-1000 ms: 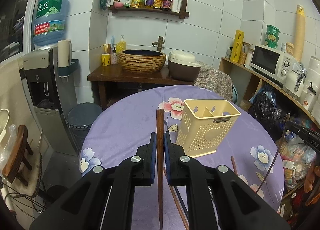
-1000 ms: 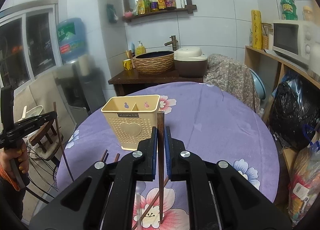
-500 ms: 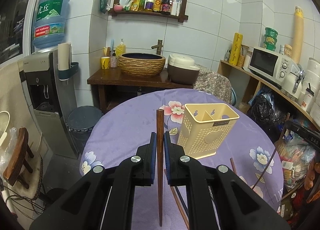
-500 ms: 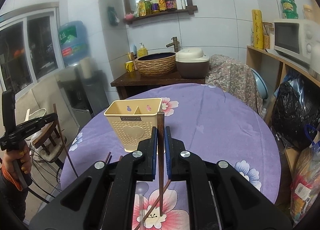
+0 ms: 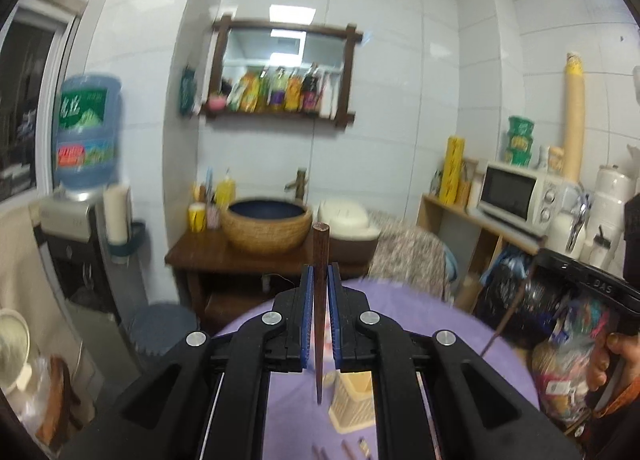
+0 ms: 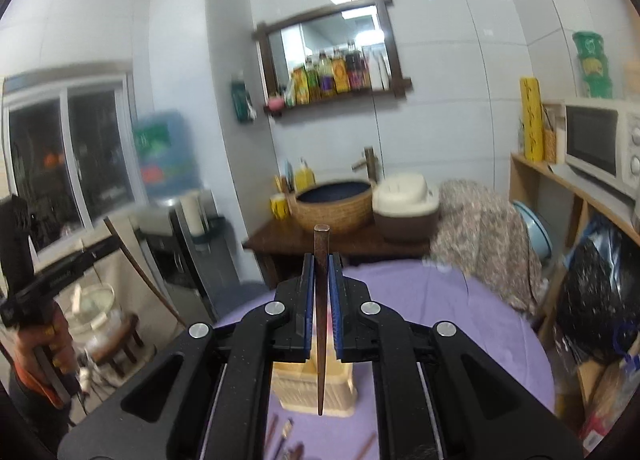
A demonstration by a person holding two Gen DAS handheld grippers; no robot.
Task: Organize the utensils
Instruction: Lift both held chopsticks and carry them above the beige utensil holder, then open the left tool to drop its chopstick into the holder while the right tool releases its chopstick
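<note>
Left wrist view – gripper: the left gripper has its jaws closed narrowly on a dark wooden chopstick, which stands nearly upright between the blue pads, blunt end up, thin tip down.
Left wrist view – change: a second ago this camera looked across the table at the holder; now it is pitched up at the wall and mirror shelf, and the picture is smeared – the hand has lifted and tilted.
Left wrist view – holder: the cream utensil holder has dropped low in the picture, showing between the gripper's arms, with the chopstick tip just to its left and seemingly above the purple table.
Left wrist view – other hand: the right gripper appears at the right edge, its own chopstick slanting down.

Right wrist view – gripper: the right gripper likewise has its jaws pinched on a second chopstick, held upright.
Right wrist view – change: the same upward swing – the holder, earlier in front of the jaws, now sits below them.
Right wrist view – holder: its front wall lies right behind the chopstick tip; whether the tip is over the opening I cannot tell.
Right wrist view – leftovers: a few more utensils lie on the table near the bottom edge.

Meaning: both sticks look raised tip-down for dropping into the holder – neither is in yet.
</note>
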